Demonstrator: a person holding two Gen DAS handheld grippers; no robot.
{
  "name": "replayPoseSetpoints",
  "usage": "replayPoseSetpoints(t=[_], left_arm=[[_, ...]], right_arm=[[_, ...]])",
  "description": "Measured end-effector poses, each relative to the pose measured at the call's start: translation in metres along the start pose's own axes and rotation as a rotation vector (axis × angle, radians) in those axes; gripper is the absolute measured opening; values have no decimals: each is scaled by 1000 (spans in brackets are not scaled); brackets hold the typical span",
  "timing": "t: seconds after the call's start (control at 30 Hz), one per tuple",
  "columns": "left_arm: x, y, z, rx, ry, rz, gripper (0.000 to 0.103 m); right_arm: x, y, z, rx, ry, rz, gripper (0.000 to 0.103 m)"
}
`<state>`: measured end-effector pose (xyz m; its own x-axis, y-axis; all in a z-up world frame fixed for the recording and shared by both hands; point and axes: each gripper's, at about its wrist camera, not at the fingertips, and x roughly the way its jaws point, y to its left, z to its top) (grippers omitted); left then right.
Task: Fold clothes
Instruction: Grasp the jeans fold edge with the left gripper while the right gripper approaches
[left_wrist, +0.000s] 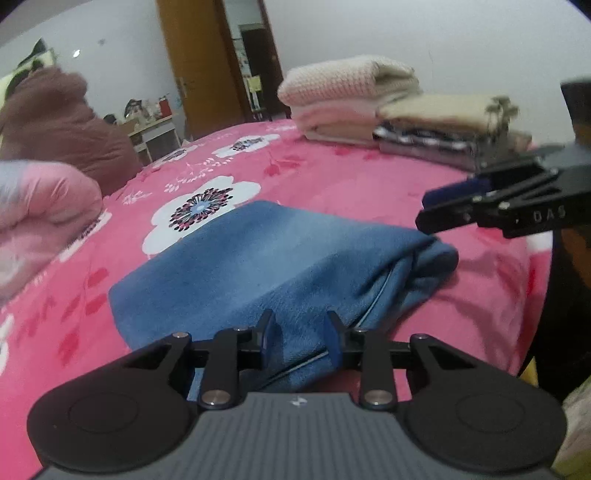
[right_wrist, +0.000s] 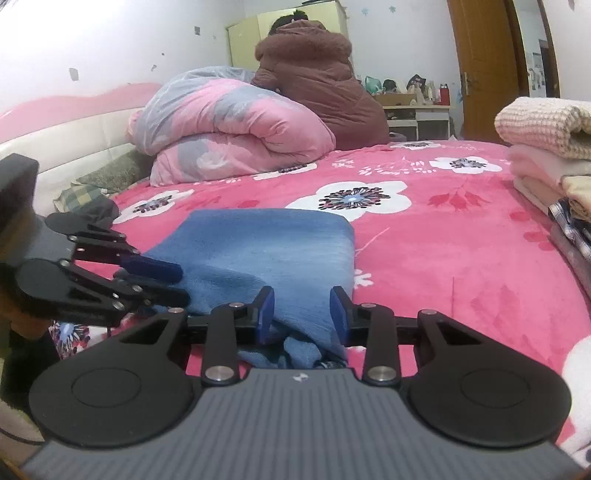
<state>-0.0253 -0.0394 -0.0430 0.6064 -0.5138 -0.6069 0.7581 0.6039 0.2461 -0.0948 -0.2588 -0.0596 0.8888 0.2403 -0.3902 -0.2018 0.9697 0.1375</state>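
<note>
Blue garment (left_wrist: 280, 258) lying folded near bed (left_wrist: 369, 177) edge, left tool (left_wrist: 301, 338) & right tool (right_wrist: 303, 314) each sitting part-open w/ garment's near edge between jaws, grip unclear.

Blue garment (left_wrist: 266, 258): soft fleece-like cloth, matt, fine nap.
Bedspread (right_wrist: 443, 251): plush pink cloth, flower print, matt, slightly fuzzy.
Folded stack, far right (left_wrist: 354, 96): top piece coarse waffle knit, cream; smoother pale cloth under it.
Rolled quilt, left (right_wrist: 236, 129): pink-grey fabric, faint sheen.
Brown coat (right_wrist: 317, 85): padded cloth, furry trim.
Door (left_wrist: 199, 62): wood, orange-brown, smooth semi-gloss.
Left gripper (left_wrist: 299, 336): black matt plastic arms, shiny metal rivets, blue pads, ribbed grey housing.
Right gripper (right_wrist: 303, 314): same finish.
</note>
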Motion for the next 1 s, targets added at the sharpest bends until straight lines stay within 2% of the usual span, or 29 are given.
replayPoseSetpoints(t=[0.03, 0.13, 0.23, 0.27, 0.3, 0.33, 0.4, 0.43, 0.57, 0.8, 0.9, 1.0], left_arm=[[1, -2, 1, 14, 9, 2, 33], [1, -8, 1, 58, 34, 8, 51], [0, -12, 0, 95, 47, 19, 54], [1, -11, 0, 93, 44, 23, 48], [1, -10, 0, 84, 37, 30, 33], [0, -8, 1, 69, 29, 32, 27], [-6, -6, 2, 59, 1, 29, 6], [-11, -7, 2, 79, -15, 38, 3], [-21, -9, -3, 119, -45, 27, 2], [-19, -16, -18, 190, -7, 19, 2], [-26, -13, -23, 165, 9, 2, 2], [-45, -4, -27, 103, -3, -18, 8]], right_arm=[[1, 0, -1, -7, 0, 4, 32], [7, -2, -2, -4, -1, 26, 32], [10, -3, -1, 13, -10, 45, 32], [10, -4, -2, 18, -11, 47, 32], [10, -4, -4, 24, -11, 49, 32], [10, -4, -4, 30, -9, 51, 32], [10, -4, -5, 37, -8, 53, 32], [10, -4, -4, 39, -9, 53, 32], [11, -5, 3, 42, -27, 63, 32], [34, 6, 14, 16, -21, 110, 31], [53, 12, 3, -16, 87, 118, 30], [49, 18, -1, -54, 109, 107, 30]])
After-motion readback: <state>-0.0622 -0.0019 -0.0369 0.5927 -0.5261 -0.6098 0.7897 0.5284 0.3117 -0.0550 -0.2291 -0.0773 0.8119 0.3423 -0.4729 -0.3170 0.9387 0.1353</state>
